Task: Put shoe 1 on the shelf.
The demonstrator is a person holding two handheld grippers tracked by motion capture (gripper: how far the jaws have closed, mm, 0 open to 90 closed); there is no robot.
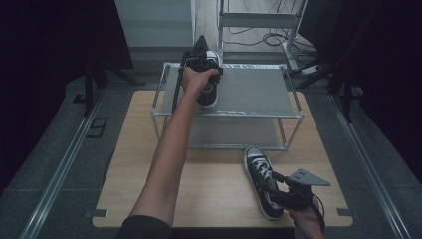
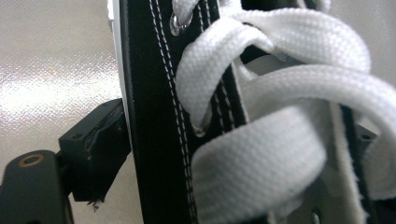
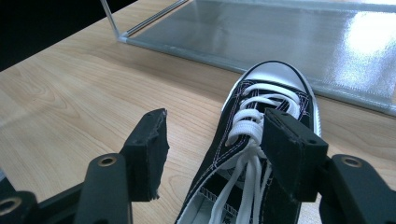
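A black canvas sneaker [image 1: 209, 97] with white laces and sole stands on the top shelf of a metal shoe rack [image 1: 259, 89]. My left gripper [image 1: 205, 69] comes down on it from above. In the left gripper view the sneaker's laced upper [image 2: 154, 140] sits between the jaws, and the left pad [image 2: 95, 151] presses against its side. A matching sneaker [image 1: 259, 167] lies on the wooden table [image 1: 149, 149] at the front right, toe toward the rack. My right gripper [image 1: 274, 186] hovers open over its heel end, with the sneaker's near side wall [image 3: 219, 154] between the pads [image 3: 149, 149], untouched.
The rack has a lower grey shelf [image 1: 234, 132] and thin metal posts at its corners. Its front edge [image 3: 224, 58] lies just beyond the table sneaker's toe. Bare wood stretches to the left of that sneaker. Behind the table stand a white frame and cables on the floor [image 1: 268, 37].
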